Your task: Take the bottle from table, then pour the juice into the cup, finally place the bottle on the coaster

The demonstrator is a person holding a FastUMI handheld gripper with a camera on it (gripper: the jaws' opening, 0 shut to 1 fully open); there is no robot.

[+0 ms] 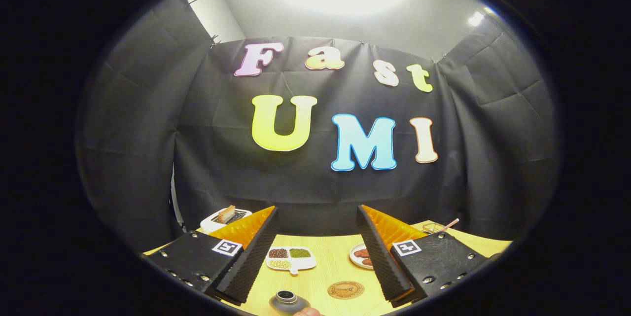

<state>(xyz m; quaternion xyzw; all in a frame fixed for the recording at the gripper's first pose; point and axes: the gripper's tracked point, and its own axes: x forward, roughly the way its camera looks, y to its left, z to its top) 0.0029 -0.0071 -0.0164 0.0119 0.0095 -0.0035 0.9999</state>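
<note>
My gripper [315, 217] is held above the wooden table [330, 269], its fingers wide open with nothing between them. Below and between the fingers, close to me, stands a dark bottle [287, 300] seen from above, its round cap facing up. A fingertip of a person's hand [308, 312] shows right beside it. A round brown coaster [345, 289] lies on the table just right of the bottle, near the right finger. The cup is not something I can pick out.
A white divided dish [291, 258] with beans sits further back between the fingers. A white plate [361, 256] with reddish food lies partly behind the right finger. A white toaster [224, 218] with bread stands far left; a straw [447, 226] pokes up far right.
</note>
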